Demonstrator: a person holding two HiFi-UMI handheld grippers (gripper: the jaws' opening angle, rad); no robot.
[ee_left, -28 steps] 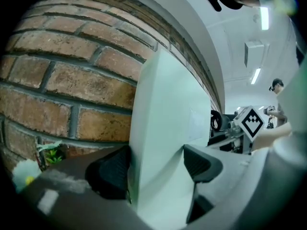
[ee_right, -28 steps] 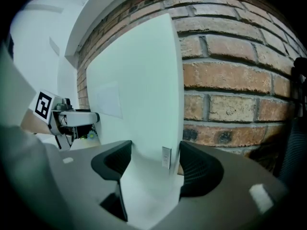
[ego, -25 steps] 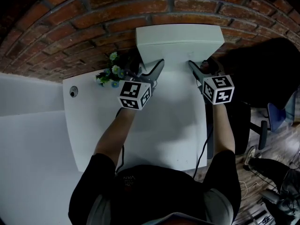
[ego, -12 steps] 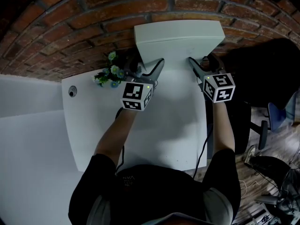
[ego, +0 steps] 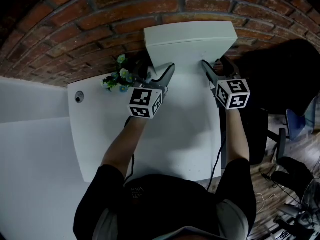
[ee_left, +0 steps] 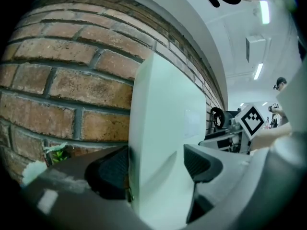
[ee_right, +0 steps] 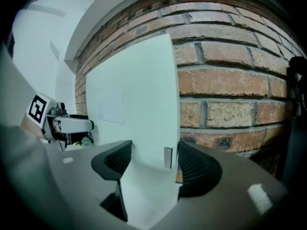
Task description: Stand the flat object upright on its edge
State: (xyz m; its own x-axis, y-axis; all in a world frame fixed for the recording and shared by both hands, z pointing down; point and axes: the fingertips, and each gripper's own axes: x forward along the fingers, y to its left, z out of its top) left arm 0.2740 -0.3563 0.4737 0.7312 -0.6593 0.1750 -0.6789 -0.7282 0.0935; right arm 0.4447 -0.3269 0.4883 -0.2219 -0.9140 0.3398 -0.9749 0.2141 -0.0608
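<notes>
A flat white board [ego: 190, 39] stands upright on its lower edge at the back of the white table [ego: 180, 134], close to the brick wall [ego: 100, 14]. My left gripper [ego: 161, 68] is shut on the board's lower left corner. In the left gripper view the board [ee_left: 168, 104] fills the gap of my left gripper [ee_left: 156, 164], with one jaw behind it and one in front. My right gripper [ego: 214, 64] is shut on the lower right corner. In the right gripper view the board's edge [ee_right: 134, 95] sits inside my right gripper [ee_right: 153, 159].
A small plant with pale flowers [ego: 117, 79] stands left of the board, by the wall. A round cable hole [ego: 78, 97] is near the table's left edge. A black chair [ego: 285, 79] is off the table's right side.
Almost nothing: board and both grippers keep their places, with only a slight shift of the view.
</notes>
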